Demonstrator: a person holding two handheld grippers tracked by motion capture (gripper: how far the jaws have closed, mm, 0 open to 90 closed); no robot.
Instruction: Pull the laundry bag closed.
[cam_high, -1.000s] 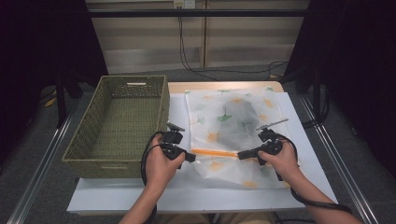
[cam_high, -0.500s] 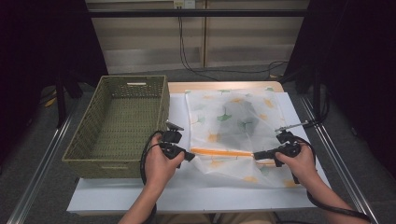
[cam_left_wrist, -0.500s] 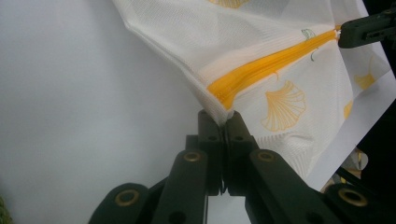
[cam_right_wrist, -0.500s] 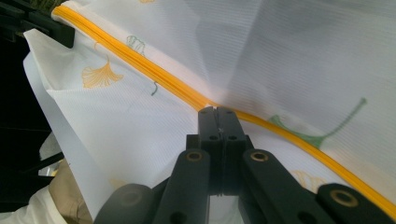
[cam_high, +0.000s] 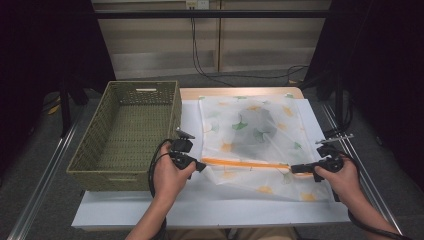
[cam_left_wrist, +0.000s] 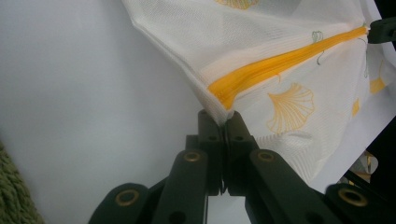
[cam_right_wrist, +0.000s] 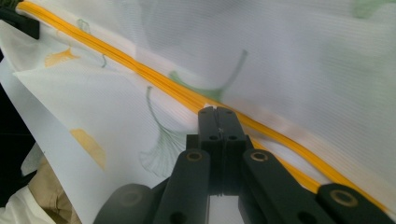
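A white mesh bag (cam_high: 270, 145) printed with ginkgo leaves lies on the white table, with something dark (cam_high: 252, 125) showing through it. An orange zipper (cam_high: 245, 163) runs across its near side. My left gripper (cam_high: 200, 165) is shut on the bag's corner at the zipper's left end; in the left gripper view the jaws (cam_left_wrist: 224, 119) pinch the mesh just below the zipper (cam_left_wrist: 280, 65). My right gripper (cam_high: 295, 169) is shut on the zipper at its right end. In the right gripper view the closed jaws (cam_right_wrist: 218, 114) meet the orange zipper (cam_right_wrist: 116, 53), and whatever they pinch is hidden.
A green woven basket (cam_high: 172, 115) stands empty at the table's left, close to my left hand. The white table cover (cam_high: 200, 210) runs under the bag to the near edge. Cables trail from both grippers.
My right gripper has slid to the right along the zipper, from about mid-bag to its right end. The left gripper has held its place on the corner.
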